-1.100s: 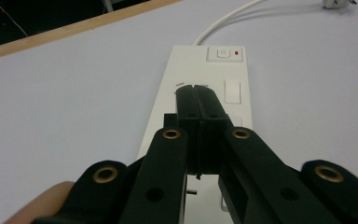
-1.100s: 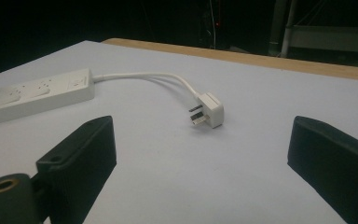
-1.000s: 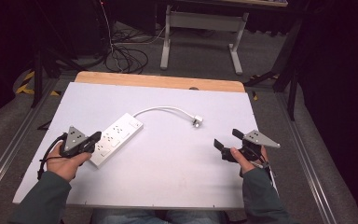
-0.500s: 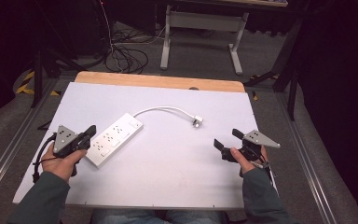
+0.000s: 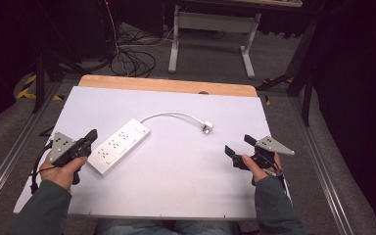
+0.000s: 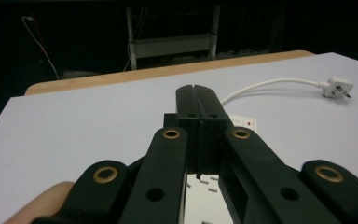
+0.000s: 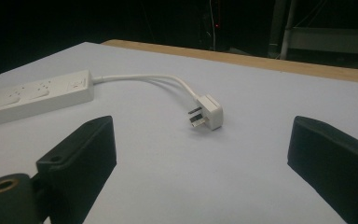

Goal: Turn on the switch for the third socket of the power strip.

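**Power strip on bench, claws apart**

White power strip [image 5: 119, 152] lies diagonally on the bench [image 5: 176, 191], left of centre. Left claw [image 5: 91, 138] fully closed, empty, tips just beside strip's near end. Right claw [image 5: 236, 145] wide open, empty, facing the plug [image 7: 206, 112], well apart from it.

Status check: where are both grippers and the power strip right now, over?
Left gripper shut, empty, at the near end of the white plastic power strip. Right gripper open, empty, facing its white plug. Nothing between them on the white tabletop.
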`<state>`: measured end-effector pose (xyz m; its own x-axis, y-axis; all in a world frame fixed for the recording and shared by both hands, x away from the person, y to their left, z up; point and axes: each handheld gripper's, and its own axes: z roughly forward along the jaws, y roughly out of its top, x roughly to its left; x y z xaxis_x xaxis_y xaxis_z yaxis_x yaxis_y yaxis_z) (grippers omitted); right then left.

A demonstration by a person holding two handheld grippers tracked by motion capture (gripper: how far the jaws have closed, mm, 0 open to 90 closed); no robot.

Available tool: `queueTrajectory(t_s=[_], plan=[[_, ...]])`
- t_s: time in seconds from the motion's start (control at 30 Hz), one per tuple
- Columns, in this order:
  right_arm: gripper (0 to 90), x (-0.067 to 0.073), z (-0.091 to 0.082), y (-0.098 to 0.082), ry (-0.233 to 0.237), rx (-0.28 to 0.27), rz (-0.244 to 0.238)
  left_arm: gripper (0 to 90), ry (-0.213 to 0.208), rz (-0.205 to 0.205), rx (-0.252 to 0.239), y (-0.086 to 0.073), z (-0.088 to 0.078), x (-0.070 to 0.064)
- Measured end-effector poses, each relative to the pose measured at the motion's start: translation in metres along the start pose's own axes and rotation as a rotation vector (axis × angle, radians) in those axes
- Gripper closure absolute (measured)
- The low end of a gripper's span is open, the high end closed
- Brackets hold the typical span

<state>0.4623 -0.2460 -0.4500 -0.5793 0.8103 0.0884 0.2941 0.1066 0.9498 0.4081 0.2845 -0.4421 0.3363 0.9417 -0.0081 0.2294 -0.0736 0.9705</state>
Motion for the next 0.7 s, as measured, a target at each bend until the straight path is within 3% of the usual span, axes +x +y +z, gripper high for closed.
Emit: queueTrajectory(t_s=[0.3,0.7], plan=[[8.5,-0.0005,0.0002,0.0001,-0.001,-0.002,-0.002,89.8,0.043,-0.011,-0.08,0.0041,-0.0086,0.0063],[8.5,-0.0002,0.0003,0.0003,-0.001,-0.001,-0.002,89.8,0.048,-0.002,-0.091,0.0047,-0.0095,0.0061]])
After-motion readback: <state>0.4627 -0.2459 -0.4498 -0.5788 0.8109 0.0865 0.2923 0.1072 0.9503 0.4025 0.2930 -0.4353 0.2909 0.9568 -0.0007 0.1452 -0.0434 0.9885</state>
